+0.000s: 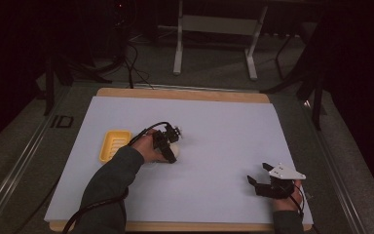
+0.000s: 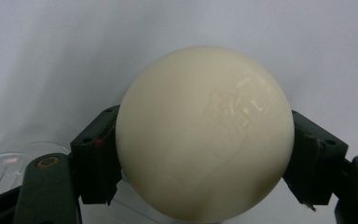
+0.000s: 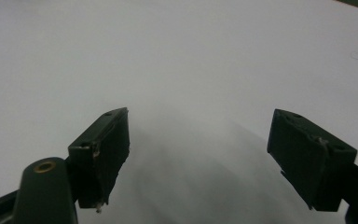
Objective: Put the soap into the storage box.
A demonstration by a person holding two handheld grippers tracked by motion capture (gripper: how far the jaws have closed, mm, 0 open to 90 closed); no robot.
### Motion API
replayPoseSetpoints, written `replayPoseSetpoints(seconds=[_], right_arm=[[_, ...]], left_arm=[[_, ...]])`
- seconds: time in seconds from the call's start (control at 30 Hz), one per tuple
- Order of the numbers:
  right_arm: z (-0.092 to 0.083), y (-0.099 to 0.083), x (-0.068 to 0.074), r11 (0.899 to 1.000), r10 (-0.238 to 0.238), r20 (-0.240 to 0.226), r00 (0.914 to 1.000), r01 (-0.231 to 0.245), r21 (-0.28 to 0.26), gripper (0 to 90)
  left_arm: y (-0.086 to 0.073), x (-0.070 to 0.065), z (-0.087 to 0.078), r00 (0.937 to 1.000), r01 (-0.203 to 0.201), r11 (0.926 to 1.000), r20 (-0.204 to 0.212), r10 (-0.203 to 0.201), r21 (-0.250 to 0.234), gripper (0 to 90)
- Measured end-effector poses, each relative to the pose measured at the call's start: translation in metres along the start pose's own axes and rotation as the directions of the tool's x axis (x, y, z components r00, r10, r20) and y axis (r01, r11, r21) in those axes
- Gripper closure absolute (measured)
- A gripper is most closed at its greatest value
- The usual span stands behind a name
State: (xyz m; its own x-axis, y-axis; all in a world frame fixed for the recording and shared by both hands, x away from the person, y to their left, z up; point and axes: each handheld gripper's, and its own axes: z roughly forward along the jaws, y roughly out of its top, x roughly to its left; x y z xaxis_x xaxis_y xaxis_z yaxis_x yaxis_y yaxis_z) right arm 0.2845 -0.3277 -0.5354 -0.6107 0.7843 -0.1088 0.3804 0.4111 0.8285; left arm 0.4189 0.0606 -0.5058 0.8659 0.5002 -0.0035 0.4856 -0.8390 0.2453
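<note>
Near edge of the counter (image 1: 185,226): wood strip shows under the white sheet (image 1: 224,146), both forearms cross it. Right gripper (image 1: 262,179) sits low at the near right corner, close to the sheet's right and near edges; wide bare sheet to its left and ahead. In the right gripper view its jaws stand well apart, nothing between them, plain sheet below.

Mid counter, left of centre: left gripper (image 1: 173,148) has the ball (image 2: 205,140). In the left gripper view the cream ball sits squarely between the jaws, both pads touching its sides at about its widest girth, most of it bulging up and forward past the tips. Jaws partly open, clamped on the ball. Round, so no long axis; a faint embossed mark faces the camera, up and to the right. A clear rounded thing (image 2: 9,165) shows at the lower left of that view, can't tell what.

Tray (image 1: 115,144), yellow, lies just left of the left hand, near but apart from the ball, long axis running near to far. Bare sheet beyond and to the right, up to the far wood edge. Past that, floor with cables (image 1: 134,68) and a white stand (image 1: 214,44).
</note>
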Motion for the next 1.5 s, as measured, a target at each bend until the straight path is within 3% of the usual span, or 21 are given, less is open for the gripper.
replayPoseSetpoints(seconds=[0.6, 0.9, 1.5], right_arm=[[0.000, 0.000, 0.000, 1.000, 0.000, 0.000, 1.0000, 0.000, -0.003, 20.8], [0.000, 0.000, 0.000, 1.000, -0.001, 0.001, 1.0000, 0.001, -0.003, 20.7], [0.000, 0.000, 0.000, 1.000, 0.001, 0.000, 1.0000, -0.001, -0.005, 20.8]], left_arm=[[0.003, -0.002, -0.003, 0.9998, -0.014, 0.9998, 0.011, 0.014, 0.013, 24.8], [0.002, -0.004, -0.015, 0.9991, -0.041, 0.9992, -0.007, 0.041, -0.006, 24.8], [-0.010, 0.001, -0.038, 0.9992, -0.024, 0.9993, -0.032, 0.023, -0.029, 24.8]])
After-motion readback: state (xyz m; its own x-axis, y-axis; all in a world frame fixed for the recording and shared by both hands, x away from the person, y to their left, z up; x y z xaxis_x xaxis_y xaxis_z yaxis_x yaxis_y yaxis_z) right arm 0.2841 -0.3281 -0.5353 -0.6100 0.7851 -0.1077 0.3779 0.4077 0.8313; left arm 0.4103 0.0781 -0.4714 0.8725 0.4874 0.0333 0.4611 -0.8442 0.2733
